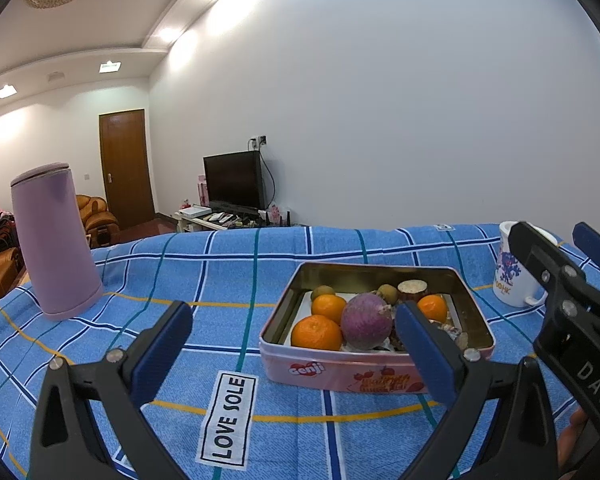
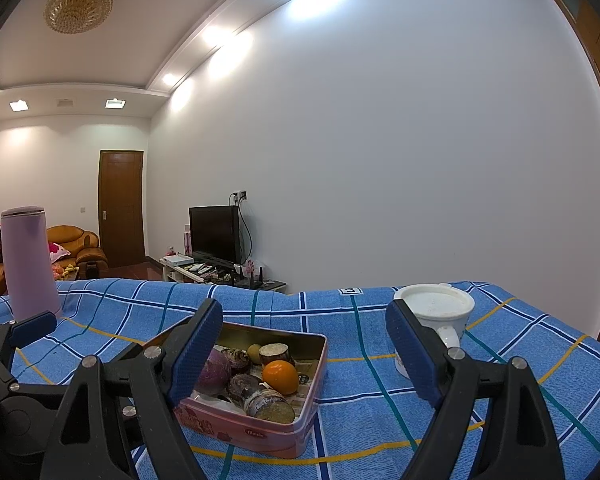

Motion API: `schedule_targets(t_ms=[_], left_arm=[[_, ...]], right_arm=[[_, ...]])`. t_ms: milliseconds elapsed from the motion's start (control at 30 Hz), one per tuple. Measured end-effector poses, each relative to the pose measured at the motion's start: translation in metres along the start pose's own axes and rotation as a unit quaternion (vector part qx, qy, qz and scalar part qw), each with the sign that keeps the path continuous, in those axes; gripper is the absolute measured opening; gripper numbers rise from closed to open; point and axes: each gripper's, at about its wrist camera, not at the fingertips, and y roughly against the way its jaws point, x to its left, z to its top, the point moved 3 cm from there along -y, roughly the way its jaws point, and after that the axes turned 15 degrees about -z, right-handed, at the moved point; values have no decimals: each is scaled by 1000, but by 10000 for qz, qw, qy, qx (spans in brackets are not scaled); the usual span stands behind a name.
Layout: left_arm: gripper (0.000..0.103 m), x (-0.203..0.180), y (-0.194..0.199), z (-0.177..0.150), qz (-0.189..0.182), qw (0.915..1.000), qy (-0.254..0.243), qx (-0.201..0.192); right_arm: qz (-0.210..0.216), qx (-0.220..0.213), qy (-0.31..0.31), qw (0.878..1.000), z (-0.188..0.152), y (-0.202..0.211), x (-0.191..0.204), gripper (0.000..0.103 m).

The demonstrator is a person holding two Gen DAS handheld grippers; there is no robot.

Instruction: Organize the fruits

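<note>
A pink metal tin (image 1: 342, 372) stands on the blue checked cloth (image 1: 228, 276). It holds three oranges (image 1: 316, 333), a round purple fruit (image 1: 365, 320), small green fruits (image 1: 323, 291) and brown cut pieces (image 1: 412, 288). My left gripper (image 1: 294, 352) is open and empty, hovering just in front of the tin. My right gripper (image 2: 304, 356) is open and empty, above the tin's right side (image 2: 308, 412). In the right wrist view an orange (image 2: 281, 376) and brown pieces (image 2: 268, 402) show in the tin. The right gripper also shows at the right in the left wrist view (image 1: 560, 264).
A tall lilac flask (image 1: 54, 244) stands at the far left of the table; it also shows in the right wrist view (image 2: 28, 264). A white lidded mug (image 2: 436, 312) stands right of the tin, and shows in the left wrist view (image 1: 512, 276). A "LOVE SOLE" label (image 1: 229, 420) lies on the cloth.
</note>
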Motion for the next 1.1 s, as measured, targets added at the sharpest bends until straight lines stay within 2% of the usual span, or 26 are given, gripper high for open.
schedule_targets(t_ms=[1100], left_arm=[[103,5,-6,-2,93,9997,111,173]], right_arm=[[-19,135,12,9999,-4,-3,-2,85]])
